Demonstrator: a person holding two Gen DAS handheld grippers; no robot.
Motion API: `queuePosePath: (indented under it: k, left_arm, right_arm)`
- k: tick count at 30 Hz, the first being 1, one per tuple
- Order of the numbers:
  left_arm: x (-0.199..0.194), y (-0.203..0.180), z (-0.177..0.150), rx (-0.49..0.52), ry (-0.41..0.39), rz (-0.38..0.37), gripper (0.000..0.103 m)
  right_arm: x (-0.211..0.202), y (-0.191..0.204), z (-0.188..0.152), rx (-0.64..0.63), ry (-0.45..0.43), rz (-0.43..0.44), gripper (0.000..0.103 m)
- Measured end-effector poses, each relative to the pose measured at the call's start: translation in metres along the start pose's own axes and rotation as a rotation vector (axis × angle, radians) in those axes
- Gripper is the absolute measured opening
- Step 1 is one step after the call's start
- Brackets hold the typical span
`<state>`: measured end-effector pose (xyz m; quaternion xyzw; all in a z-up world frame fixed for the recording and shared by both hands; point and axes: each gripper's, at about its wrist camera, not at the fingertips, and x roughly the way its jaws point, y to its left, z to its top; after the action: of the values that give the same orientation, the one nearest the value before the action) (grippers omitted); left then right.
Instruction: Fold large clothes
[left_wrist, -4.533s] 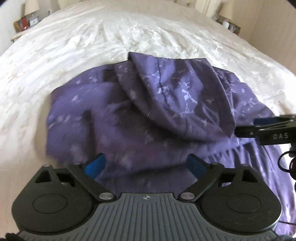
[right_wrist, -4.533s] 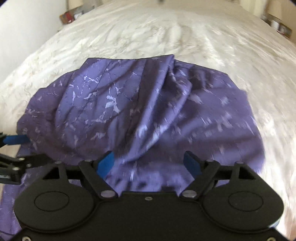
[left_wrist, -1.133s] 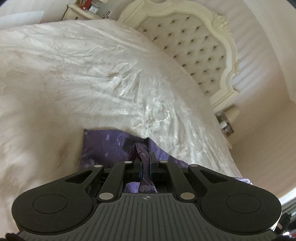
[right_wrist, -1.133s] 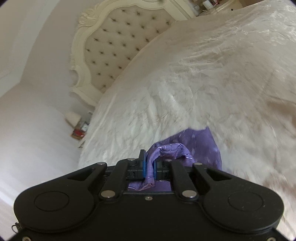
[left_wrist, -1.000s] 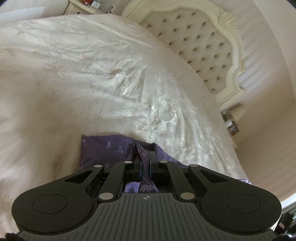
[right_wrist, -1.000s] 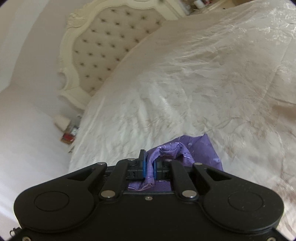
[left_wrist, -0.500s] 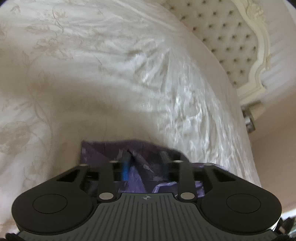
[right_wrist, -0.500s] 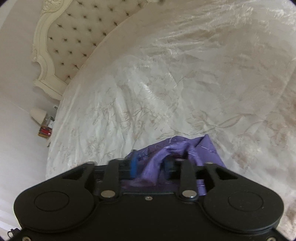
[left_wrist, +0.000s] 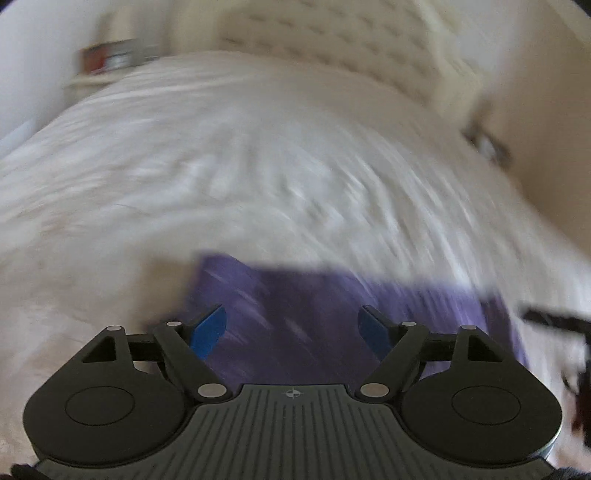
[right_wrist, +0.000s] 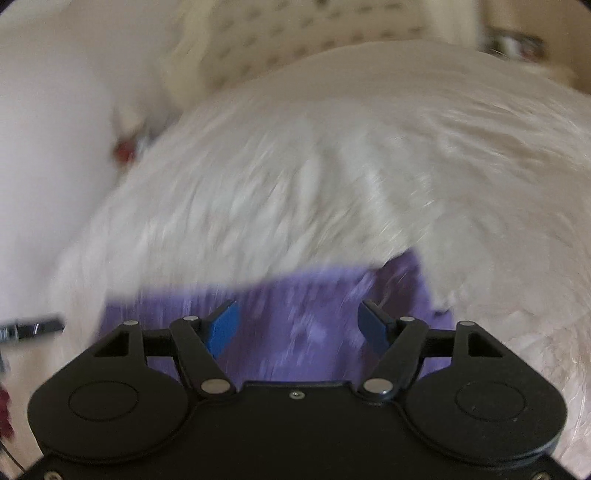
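A purple patterned garment (left_wrist: 332, 306) lies flat on the white bedspread (left_wrist: 258, 177), its far edge straight. My left gripper (left_wrist: 293, 325) hovers over its left end with jaws opening; the blue pads (left_wrist: 207, 328) stand apart and press on no cloth. In the right wrist view the same garment (right_wrist: 295, 306) lies under my right gripper (right_wrist: 297, 325), whose jaws are also opening with the pads clear of the fabric. Each gripper's tip shows at the other view's edge: the right one (left_wrist: 554, 325) and the left one (right_wrist: 29, 326). Both views are motion-blurred.
A tufted cream headboard (left_wrist: 369, 48) stands at the far end of the bed. A bedside table with small items (left_wrist: 110, 62) is at the far left, another (left_wrist: 487, 147) at the far right. A white wall (right_wrist: 48, 129) runs along the bed's left side.
Both grippers were shut on bunched purple cloth a second ago; they have let it go and their jaws have spread. Both have rolled and drawn back, and the garment's edge now lies flat.
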<state>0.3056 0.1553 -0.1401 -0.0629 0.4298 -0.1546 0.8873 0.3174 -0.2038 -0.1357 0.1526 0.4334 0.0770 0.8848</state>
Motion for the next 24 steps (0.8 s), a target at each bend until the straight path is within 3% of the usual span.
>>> queuePosePath:
  k: [3, 6, 9, 11, 16, 21, 23, 24]
  left_arm:
    - [0.015, -0.043, -0.028, 0.133, 0.047, -0.025, 0.078]
    - [0.037, -0.056, -0.046, 0.164, 0.098, -0.033, 0.078]
    - [0.065, -0.043, -0.048, 0.181, 0.138, 0.066, 0.078]
    - [0.078, -0.022, -0.043, 0.142, 0.157, 0.111, 0.078]
    - [0.101, 0.029, -0.021, 0.068, 0.180, 0.186, 0.080]
    - [0.111, 0.067, -0.012, -0.026, 0.202, 0.188, 0.091]
    - [0.113, 0.073, -0.011, -0.030, 0.211, 0.217, 0.098]
    - [0.112, 0.078, -0.013, -0.064, 0.213, 0.195, 0.099]
  right_arm:
    - [0.015, 0.034, -0.027, -0.148, 0.073, 0.009, 0.074]
    - [0.033, 0.056, -0.049, -0.257, 0.136, 0.022, 0.074]
    - [0.050, 0.061, -0.059, -0.341, 0.179, 0.002, 0.074]
    - [0.062, 0.056, -0.058, -0.383, 0.190, -0.031, 0.076]
    - [0.086, 0.023, -0.038, -0.350, 0.198, -0.086, 0.079]
    - [0.102, 0.013, -0.029, -0.364, 0.191, -0.070, 0.079]
    - [0.102, 0.002, -0.024, -0.279, 0.176, -0.078, 0.080]
    - [0.101, -0.006, -0.020, -0.227, 0.171, -0.098, 0.081]
